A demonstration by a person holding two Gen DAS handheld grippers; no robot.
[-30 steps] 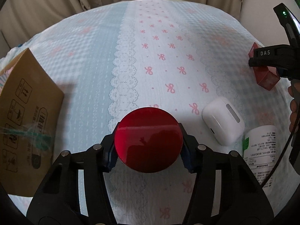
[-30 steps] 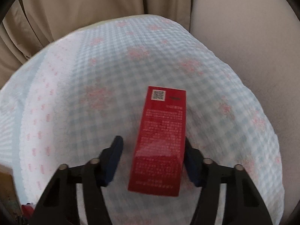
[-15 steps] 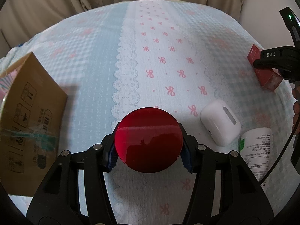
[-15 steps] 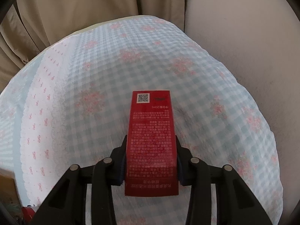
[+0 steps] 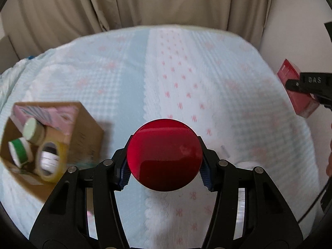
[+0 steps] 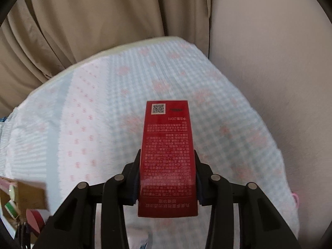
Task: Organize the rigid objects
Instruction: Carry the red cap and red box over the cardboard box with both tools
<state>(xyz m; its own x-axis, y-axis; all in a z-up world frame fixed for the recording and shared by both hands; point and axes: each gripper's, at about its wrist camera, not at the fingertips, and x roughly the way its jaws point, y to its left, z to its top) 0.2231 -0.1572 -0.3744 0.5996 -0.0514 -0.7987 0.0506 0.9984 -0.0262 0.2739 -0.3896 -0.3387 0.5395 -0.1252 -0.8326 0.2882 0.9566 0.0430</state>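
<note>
Beige curtains [image 5: 145,2] hang behind a bed [image 5: 103,66] with a blue and pink cover. On the bed sits an open cardboard box [image 5: 83,124]. Jars [image 5: 34,129] and a tape roll [image 5: 49,159] lie inside the box. The left gripper [image 5: 165,170] is to the right of the box, its fingers clamped on a round red lid [image 5: 165,155]. The right gripper [image 6: 168,178] is farther right of the box, its fingers clamped on a long red carton [image 6: 168,149]. Both red things hang above the bed.
</note>
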